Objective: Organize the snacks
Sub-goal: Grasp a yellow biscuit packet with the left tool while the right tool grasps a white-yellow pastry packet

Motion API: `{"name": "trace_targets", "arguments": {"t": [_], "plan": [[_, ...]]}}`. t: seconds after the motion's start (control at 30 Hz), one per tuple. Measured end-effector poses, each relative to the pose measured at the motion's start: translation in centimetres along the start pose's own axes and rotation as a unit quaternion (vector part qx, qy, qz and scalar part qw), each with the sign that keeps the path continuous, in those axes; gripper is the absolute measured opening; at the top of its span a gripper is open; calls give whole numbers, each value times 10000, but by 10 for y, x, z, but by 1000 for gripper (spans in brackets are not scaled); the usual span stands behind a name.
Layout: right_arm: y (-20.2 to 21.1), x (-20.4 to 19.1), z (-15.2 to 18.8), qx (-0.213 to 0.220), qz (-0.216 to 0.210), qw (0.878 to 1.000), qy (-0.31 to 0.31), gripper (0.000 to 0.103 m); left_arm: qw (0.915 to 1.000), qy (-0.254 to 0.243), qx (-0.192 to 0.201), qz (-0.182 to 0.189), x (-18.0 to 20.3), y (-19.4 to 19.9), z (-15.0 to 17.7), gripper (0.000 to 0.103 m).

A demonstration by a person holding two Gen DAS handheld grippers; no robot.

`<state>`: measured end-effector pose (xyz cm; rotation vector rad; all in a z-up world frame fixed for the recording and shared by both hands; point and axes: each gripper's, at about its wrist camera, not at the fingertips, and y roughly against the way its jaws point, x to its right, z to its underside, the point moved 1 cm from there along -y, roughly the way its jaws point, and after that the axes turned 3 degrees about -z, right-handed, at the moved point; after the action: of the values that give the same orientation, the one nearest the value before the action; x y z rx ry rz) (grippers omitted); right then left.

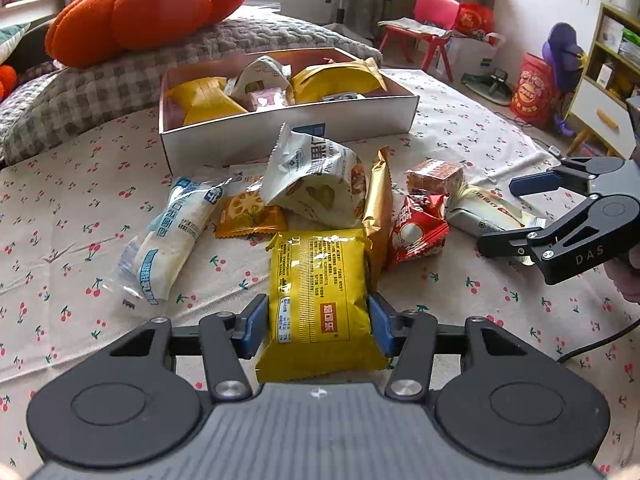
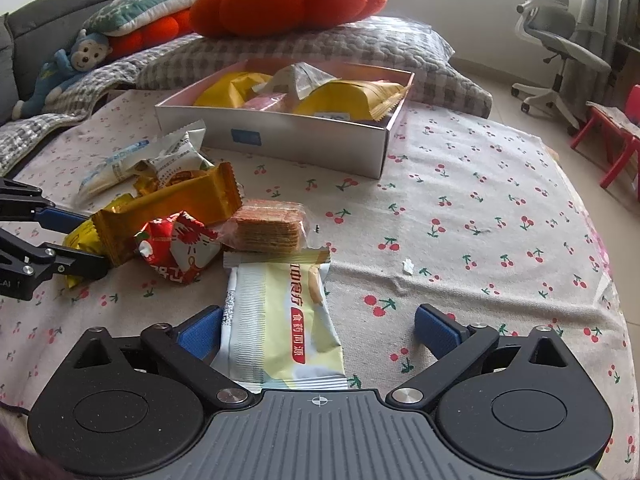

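My left gripper (image 1: 318,322) is shut on a yellow snack packet (image 1: 320,280), its blue pads against the packet's two long sides on the cherry-print cloth. My right gripper (image 2: 318,332) is open around a pale yellow and white packet (image 2: 276,320); the left pad touches it and the right pad stands apart. Between the two grippers lie loose snacks: a red packet (image 1: 418,230), a gold bar (image 1: 378,204), a wrapped wafer stack (image 2: 268,228), a white nut bag (image 1: 316,176) and a blue-white roll (image 1: 172,240). Behind them, the white box (image 1: 288,132) holds several packets.
An orange pumpkin cushion (image 1: 148,8) rests on grey checked pillows (image 1: 80,92) behind the box. The cloth's right edge (image 2: 580,208) drops to the floor, where an office chair (image 2: 560,40) and a red stool (image 2: 616,140) stand. A cable (image 1: 600,344) trails at the right.
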<state>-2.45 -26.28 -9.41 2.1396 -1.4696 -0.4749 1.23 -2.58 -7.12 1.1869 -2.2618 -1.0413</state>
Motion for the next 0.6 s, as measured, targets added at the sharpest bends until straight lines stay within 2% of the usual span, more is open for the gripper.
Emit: {"name": "trace_targets", "arguments": {"t": [0.23, 0.37, 0.6], "plan": [[6, -7, -1, 46, -179, 9997, 174, 78, 9996, 246, -68, -92, -6, 5, 3, 47], [9, -15, -3, 66, -335, 9990, 303, 50, 9990, 432, -102, -91, -11, 7, 3, 47], [10, -20, -6, -59, -408, 9987, 293, 47, 9978, 659, -91, -83, -15, 12, 2, 46]]}}
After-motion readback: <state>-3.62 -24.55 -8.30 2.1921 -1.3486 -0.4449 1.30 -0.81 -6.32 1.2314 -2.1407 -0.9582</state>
